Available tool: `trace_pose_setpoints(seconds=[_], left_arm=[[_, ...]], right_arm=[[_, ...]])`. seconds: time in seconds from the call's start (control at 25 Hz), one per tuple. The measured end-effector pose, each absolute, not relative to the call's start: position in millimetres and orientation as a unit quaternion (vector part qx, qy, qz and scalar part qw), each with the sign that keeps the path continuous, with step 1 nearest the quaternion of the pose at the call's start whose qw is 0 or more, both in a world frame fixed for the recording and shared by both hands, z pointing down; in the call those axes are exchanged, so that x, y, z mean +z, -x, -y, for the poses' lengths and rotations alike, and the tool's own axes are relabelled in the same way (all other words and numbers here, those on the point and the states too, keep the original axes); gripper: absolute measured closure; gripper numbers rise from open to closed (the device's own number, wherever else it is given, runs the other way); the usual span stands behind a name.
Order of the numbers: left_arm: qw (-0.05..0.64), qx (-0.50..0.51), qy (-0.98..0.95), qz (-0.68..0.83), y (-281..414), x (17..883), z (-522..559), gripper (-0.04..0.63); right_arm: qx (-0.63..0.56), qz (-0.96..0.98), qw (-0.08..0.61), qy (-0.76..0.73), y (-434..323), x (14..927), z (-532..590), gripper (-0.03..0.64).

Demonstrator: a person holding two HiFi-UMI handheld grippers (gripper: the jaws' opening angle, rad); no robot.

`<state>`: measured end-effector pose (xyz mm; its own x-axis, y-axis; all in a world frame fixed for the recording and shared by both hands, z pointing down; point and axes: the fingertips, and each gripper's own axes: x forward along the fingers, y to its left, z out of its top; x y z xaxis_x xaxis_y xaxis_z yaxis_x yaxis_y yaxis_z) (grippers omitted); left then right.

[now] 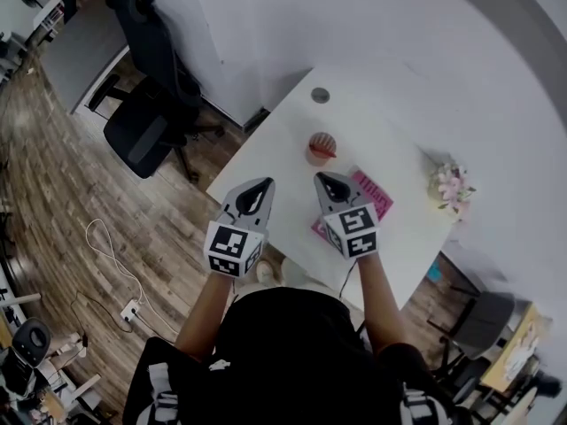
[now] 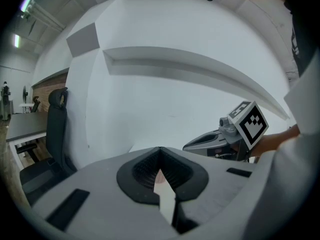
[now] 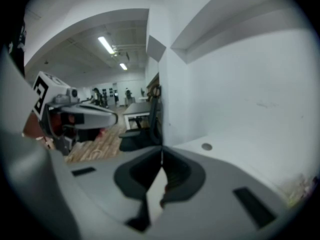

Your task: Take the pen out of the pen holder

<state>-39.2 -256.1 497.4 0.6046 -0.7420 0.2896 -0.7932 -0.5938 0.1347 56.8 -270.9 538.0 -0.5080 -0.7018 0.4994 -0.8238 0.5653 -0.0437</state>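
Hovering above the white tabletop [image 1: 283, 149], the left gripper [image 1: 265, 183] and right gripper [image 1: 322, 178] both have their fingers closed together, holding nothing. Just beyond them the pen [image 1: 324, 152] sits in the pen holder [image 1: 321, 146].

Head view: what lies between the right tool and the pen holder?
Nothing: in the head view only bare white table separates the right tool from the pen holder. The pink book lies off to one side.
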Motion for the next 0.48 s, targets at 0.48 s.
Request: trace_pose_setpoints(seconds=[0.48], left_arm=[[0.14,0.137,-0.884,0.425,29,532,268,0.58]], right_arm=[[0.222,0.828,0.283,-0.43,-86,610,289,0.581]])
